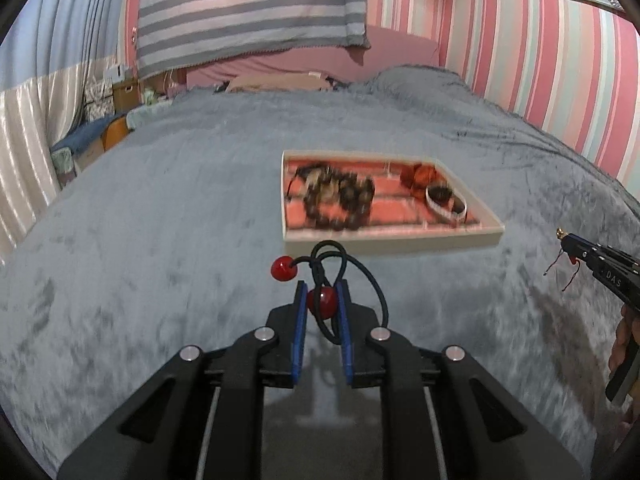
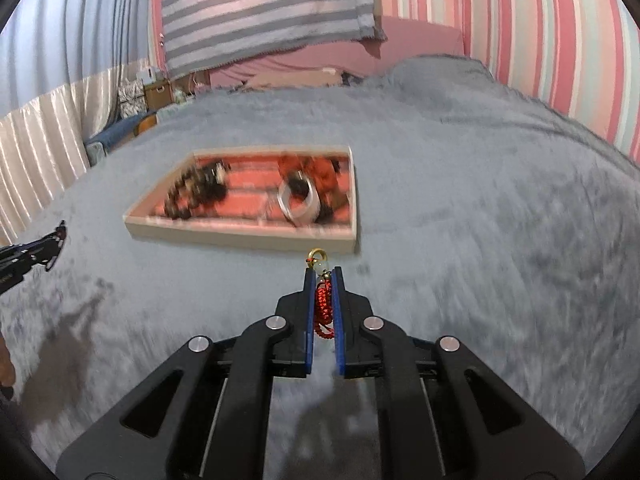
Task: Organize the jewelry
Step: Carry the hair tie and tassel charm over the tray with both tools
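- Left gripper (image 1: 322,300) is up off the grey blanket (image 1: 160,240), blue pads clenched on a red bead (image 1: 321,302) of a black cord (image 1: 352,280).
- The cord loops above the fingertips and down the right side; a second red bead (image 1: 284,269) hangs free at upper left of the pads.
- Right gripper (image 2: 323,292) is squeezed tight on a red charm (image 2: 325,304), knotted red cord between the pads, a pale bead and gold ring (image 2: 317,257) poking out past the tips.
- In the left view the right gripper shows at the far right edge, thin red threads dangling below its tip.
- Straight ahead of both sits the tray (image 1: 400,239), cream rim, red striped lining, flat on the blanket, well clear of either gripper.
- Inside the tray: a pile of dark beads (image 1: 340,200) on the left, a silver bangle (image 1: 446,202) on the right, something orange-red (image 1: 422,174) behind it. All blurred, details unclear.
- A striped cloth (image 1: 252,12) hangs beyond the blanket; striped wall to the right.
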Demonstrator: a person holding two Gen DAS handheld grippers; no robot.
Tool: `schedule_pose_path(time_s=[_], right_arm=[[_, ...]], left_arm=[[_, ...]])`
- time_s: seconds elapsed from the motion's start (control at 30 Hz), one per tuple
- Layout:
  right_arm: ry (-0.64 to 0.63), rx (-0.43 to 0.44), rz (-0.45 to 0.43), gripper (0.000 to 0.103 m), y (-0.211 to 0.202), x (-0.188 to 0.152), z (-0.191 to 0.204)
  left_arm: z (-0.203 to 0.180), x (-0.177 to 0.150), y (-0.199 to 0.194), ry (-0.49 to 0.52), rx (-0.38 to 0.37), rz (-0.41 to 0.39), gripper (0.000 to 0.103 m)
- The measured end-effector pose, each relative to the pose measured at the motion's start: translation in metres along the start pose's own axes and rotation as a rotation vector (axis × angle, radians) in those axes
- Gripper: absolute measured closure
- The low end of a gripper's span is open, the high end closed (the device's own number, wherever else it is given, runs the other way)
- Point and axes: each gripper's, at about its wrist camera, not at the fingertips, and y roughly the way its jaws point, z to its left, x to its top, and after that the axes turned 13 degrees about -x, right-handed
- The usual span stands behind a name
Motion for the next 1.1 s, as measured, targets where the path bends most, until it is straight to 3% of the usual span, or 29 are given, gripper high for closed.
schedule_pose_path(time_s=[0.23,0.43,0.7,1.1], right_arm=[[-0.012,0.023,-0.03,0.094,0.026,0.048,0.03],[-0.009,0.01,-0.005,0.095,0.069,0.065,0.046],[-0.007,-0.015,0.074,0.094,0.127,0.06,0.053],[-0.023,-0.033,0.147,0.094,0.163,0.044,0.054]], left_arm=[[-0.012,0.047,0.036,0.028,-0.009,-0.03,0.088],[-0.019,0.067,0.091,0.04,-0.002,-0.008,0.088],[0.006,0.07,0.153,-0.02,0.009,0.06,0.088],[0.023,0.058,0.188,-0.039,0.029,0.139,0.088]])
